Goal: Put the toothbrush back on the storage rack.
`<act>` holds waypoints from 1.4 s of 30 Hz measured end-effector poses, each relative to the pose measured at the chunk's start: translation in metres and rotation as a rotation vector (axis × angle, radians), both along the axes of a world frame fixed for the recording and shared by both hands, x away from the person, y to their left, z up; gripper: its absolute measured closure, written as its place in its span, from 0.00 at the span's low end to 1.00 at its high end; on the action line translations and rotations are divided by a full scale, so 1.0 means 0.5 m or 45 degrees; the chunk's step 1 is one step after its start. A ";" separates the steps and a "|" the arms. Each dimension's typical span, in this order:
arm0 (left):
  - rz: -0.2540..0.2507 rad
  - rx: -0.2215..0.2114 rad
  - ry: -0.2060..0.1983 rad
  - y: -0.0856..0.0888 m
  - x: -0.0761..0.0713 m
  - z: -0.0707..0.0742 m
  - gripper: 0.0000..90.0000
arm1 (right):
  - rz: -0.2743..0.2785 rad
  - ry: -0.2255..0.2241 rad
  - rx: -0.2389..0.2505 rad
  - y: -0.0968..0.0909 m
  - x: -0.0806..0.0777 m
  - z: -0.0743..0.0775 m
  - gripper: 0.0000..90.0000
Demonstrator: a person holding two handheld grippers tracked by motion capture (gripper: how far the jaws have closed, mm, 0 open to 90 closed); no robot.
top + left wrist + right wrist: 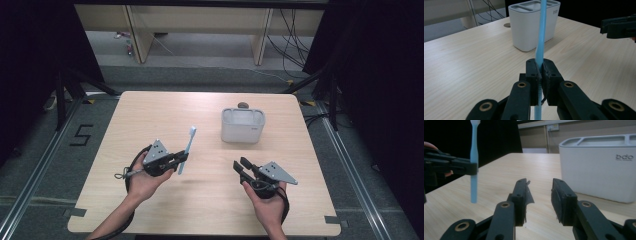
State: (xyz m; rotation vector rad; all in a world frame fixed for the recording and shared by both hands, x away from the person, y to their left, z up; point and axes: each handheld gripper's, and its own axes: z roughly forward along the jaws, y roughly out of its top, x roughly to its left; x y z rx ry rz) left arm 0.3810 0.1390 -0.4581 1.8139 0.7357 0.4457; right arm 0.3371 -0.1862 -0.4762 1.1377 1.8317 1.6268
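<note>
The pale wooden table (200,200) takes up the middle of the room, with grey floor all round it. The white holder (242,125), a slotted plastic box with compartments open at the top and small lettering on one side, stands toward the far edge of the table and serves as the marker for everything else.

On the near side of the holder and to its left, the person's left hand (142,181) carries the left gripper (181,159). Its jaws are pressed together on the light blue toothbrush (187,149), pinching the handle partway along. In the left gripper view the handle runs straight up between the black jaws, and the holder sits just behind it. The toothbrush is lifted off the table, head end pointing away toward the far edge, well apart from the holder.

On the near side of the holder, roughly in line with it, the right hand (267,202) holds the right gripper (240,165). Its jaws stand apart with nothing between them, pointing toward the holder.
</note>
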 end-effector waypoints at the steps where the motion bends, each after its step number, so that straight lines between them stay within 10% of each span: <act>1: -0.006 -0.005 0.003 -0.004 0.000 -0.002 0.93 | 0.000 0.000 0.000 0.000 0.000 0.000 0.73; 42: -0.088 -0.117 -0.095 -0.109 -0.015 -0.003 0.93 | 0.125 -0.067 0.097 0.108 0.025 0.073 0.78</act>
